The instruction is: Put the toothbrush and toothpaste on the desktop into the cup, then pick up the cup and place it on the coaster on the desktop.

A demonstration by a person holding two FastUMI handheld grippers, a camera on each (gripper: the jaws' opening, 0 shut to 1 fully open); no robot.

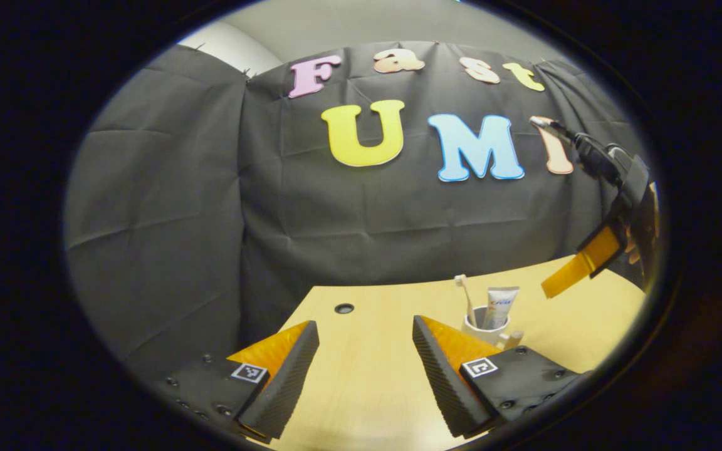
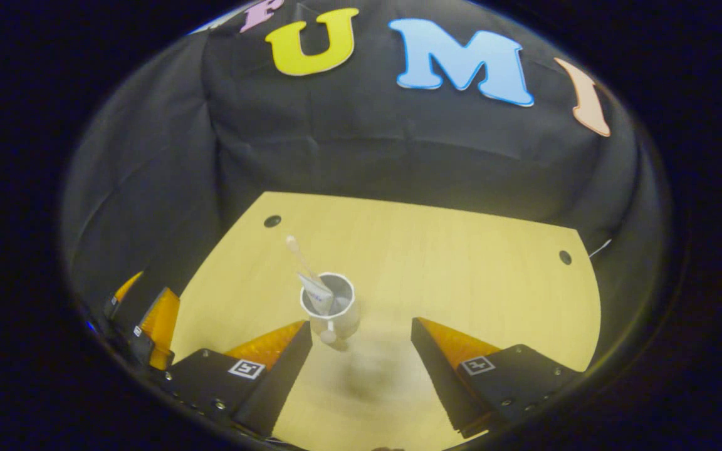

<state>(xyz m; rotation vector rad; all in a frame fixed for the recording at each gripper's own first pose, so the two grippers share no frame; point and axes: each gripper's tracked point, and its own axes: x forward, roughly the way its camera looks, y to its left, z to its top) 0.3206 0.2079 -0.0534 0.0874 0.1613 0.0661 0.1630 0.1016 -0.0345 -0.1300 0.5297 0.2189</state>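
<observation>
While both grippers point(image 1: 365, 351) point(image 2: 361, 351) gape empty, toothbrush point(image 2: 300, 254) and toothpaste point(image 2: 317, 294) stand upright in the cup point(image 2: 336, 310).

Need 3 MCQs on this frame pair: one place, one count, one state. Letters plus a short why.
1. Where is the white toothbrush?
A. Flat on the desk
B. Standing in the white cup
C. Held between fingers

2. How many items stand in the cup?
A. One
B. Two
C. Three

3. What state is the right gripper in?
A. Open, holding nothing
B. Shut on the cup
C. Shut on the toothbrush

Answers:
1 B: in the left gripper view its head rises above the cup's rim.
2 B: the toothbrush and the white toothpaste tube stand side by side in it.
3 A: in the right gripper view the fingers stand wide apart, with the cup on the light wooden desk ahead of them.
</observation>
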